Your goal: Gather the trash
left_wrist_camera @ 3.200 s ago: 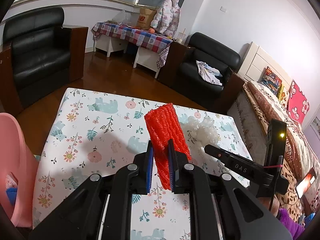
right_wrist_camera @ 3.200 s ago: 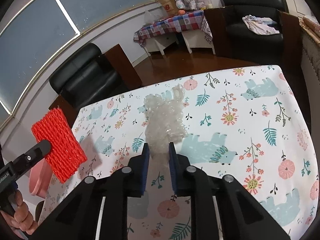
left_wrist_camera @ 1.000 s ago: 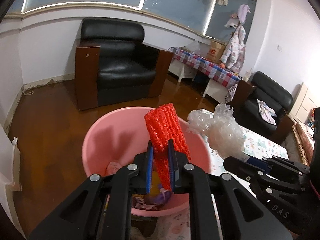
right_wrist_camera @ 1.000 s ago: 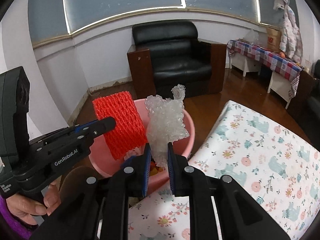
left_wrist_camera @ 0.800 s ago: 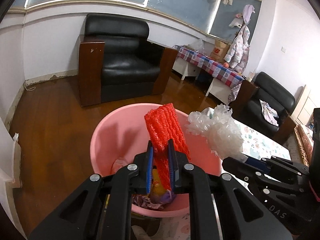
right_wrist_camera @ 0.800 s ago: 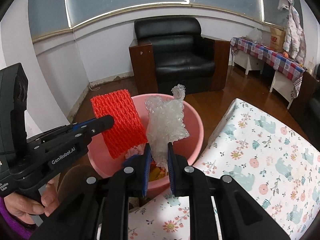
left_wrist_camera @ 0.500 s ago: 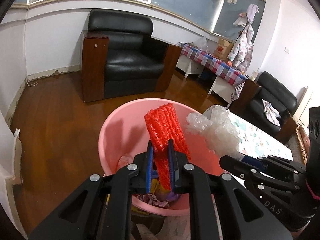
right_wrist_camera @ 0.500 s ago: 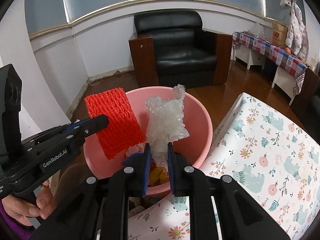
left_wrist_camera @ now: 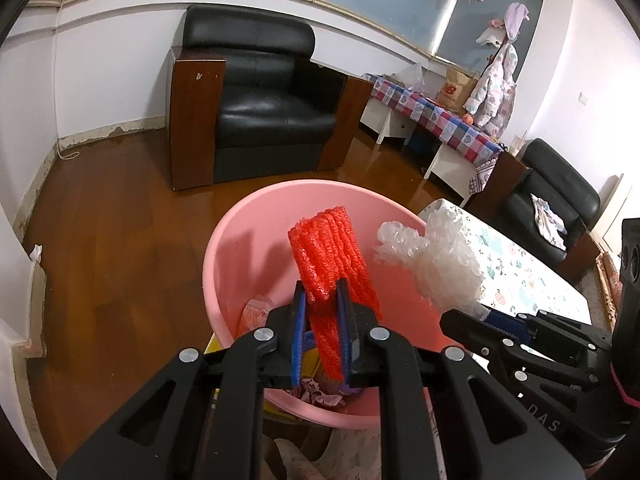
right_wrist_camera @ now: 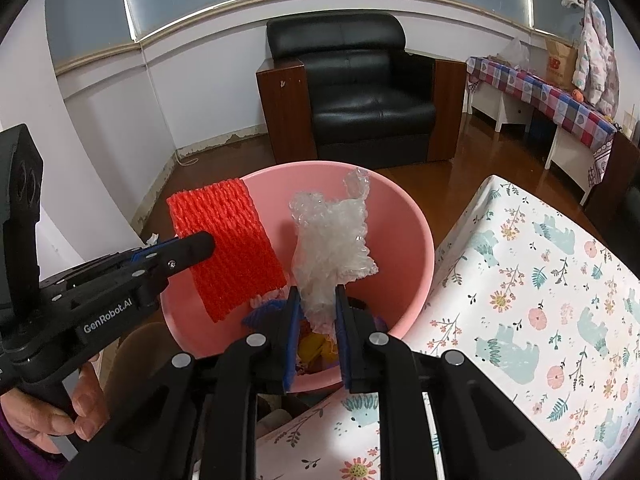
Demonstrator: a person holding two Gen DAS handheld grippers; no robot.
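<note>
Red foam net (left_wrist_camera: 332,268) between left tool's (left_wrist_camera: 322,300) jaws

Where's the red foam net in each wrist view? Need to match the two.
Left wrist: red foam net at centre, edge-on, between the left gripper jaws, which are opening.
Right wrist: red foam net left of centre, broad face showing, in that gripper.
Shared landmark: pink bin below the net.

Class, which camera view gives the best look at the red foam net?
The right wrist view: the red foam net shows its broad meshed face, side-on. The left wrist view shows the net nearly edge-on, partly hidden between its own tongs.
</note>
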